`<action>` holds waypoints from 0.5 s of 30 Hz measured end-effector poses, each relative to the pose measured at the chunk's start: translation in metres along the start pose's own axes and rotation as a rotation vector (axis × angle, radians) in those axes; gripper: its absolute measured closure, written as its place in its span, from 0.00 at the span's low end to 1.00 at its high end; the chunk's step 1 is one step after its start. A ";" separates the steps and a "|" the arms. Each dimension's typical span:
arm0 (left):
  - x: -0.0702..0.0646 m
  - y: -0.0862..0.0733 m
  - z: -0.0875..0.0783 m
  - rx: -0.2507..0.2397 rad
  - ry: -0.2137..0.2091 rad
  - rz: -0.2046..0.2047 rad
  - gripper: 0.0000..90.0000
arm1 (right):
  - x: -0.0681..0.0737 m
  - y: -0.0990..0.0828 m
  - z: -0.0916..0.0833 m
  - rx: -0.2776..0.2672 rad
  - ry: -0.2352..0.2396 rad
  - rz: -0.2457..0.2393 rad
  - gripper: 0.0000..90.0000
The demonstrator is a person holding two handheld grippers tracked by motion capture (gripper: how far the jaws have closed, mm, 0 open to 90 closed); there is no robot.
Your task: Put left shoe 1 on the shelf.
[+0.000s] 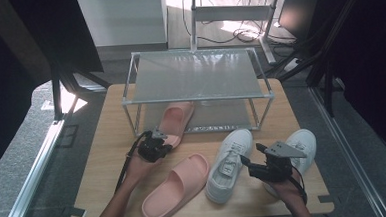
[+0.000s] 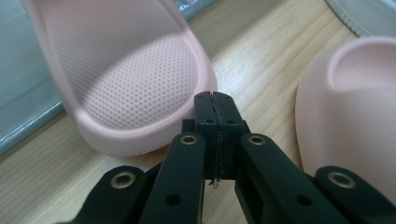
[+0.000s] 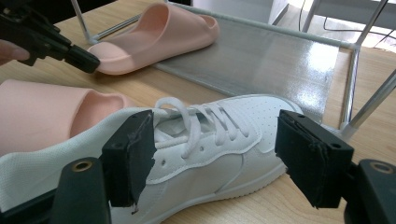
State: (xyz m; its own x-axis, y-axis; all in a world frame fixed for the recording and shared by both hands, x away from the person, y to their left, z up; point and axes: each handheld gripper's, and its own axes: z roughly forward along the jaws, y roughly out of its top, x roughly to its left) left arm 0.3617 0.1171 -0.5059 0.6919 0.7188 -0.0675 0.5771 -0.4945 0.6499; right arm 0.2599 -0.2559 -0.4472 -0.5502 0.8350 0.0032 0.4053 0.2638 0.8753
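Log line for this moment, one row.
left gripper shut, tip at heel of pink slide on rack's lower shelf | right gripper open, facing white sneaker | nothing held

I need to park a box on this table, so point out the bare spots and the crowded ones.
Free: the frosted top shelf of the metal rack, the bare wooden tabletop left of the left tongs, and the strip right of the rack. Crowded: the front middle, where the pink foam slide and two white lace-up sneakers lie close together.
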 end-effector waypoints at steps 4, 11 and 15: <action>0.001 0.007 0.006 -0.004 -0.002 0.007 1.00 | 0.000 0.000 0.000 0.000 0.000 0.000 0.32; -0.002 0.011 0.006 -0.006 -0.001 0.017 1.00 | 0.000 0.000 0.000 0.004 0.002 -0.001 0.32; -0.004 0.005 0.001 0.022 -0.006 0.033 1.00 | -0.001 -0.001 0.000 0.003 -0.001 0.002 0.32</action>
State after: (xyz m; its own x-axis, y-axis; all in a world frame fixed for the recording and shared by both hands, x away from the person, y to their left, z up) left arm 0.3623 0.1117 -0.5035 0.7133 0.6991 -0.0504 0.5633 -0.5290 0.6347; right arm 0.2603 -0.2571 -0.4477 -0.5490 0.8358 0.0042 0.4081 0.2637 0.8740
